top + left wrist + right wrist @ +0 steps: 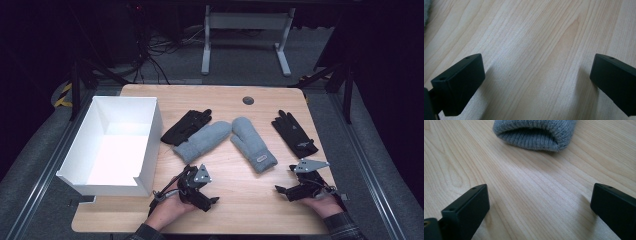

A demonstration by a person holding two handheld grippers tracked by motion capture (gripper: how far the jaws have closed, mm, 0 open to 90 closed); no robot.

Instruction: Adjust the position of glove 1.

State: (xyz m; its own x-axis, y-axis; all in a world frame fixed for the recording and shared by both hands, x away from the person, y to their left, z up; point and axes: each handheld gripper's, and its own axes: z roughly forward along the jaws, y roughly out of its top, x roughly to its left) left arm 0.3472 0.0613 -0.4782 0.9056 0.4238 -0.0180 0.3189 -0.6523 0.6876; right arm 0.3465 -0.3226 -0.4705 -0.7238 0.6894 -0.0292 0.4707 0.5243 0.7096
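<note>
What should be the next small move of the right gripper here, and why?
Probably ease the right gripper forward to the cuff of the grey mitten ahead of it. Its jaws stand wide open over bare table with nothing between them, and the cuff's open end faces them. The white box beside the gloves looks like the likely place for it.

A grey mitten [535, 133] is cut off by the right gripper view's top edge, only its cuff opening visible, while beside the white box [112, 145] a black glove [187, 126] lies partly tucked under another mitten [202, 141].
</note>
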